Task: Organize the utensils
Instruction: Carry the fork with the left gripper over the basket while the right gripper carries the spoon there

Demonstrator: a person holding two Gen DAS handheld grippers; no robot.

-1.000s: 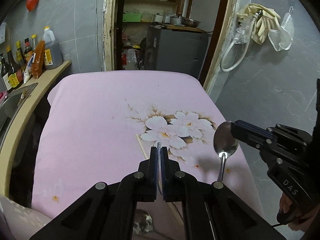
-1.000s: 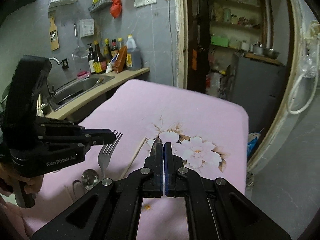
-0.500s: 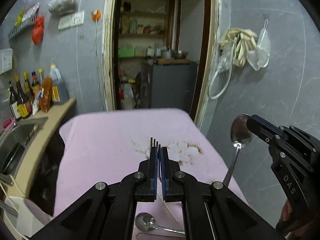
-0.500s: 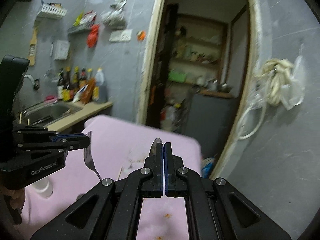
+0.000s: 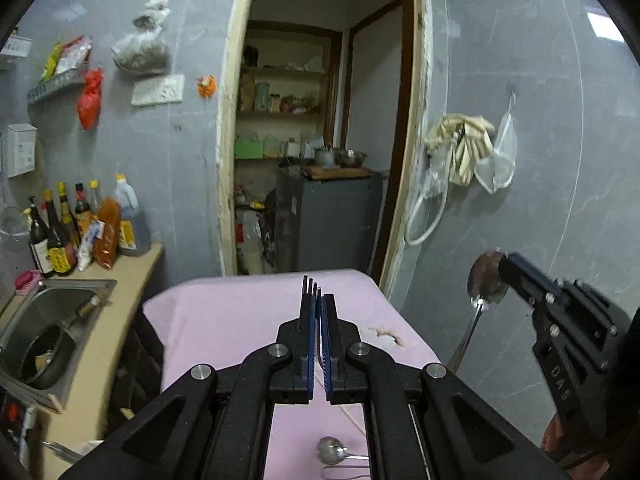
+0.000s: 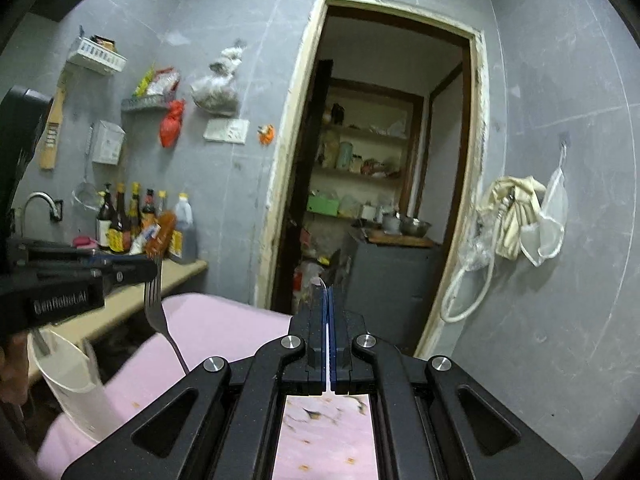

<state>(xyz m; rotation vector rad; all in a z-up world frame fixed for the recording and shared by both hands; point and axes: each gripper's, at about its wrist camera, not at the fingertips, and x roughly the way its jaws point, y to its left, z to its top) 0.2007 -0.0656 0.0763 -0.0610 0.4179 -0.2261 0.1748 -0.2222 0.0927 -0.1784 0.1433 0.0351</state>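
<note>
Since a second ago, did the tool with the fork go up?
Yes. The left tool holding the fork rose and tilted up: its tips, earlier over the tablecloth's flowers, now reach the pink table's far edge by the doorway.

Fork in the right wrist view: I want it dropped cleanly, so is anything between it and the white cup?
Nothing visible. The fork hangs from the left tool, and only open air above the pink cloth separates it from the white cup.

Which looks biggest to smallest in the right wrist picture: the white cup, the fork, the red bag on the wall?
1. white cup, though it's nearest the camera.
2. fork.
3. red bag, though it hangs farthest away.
</note>
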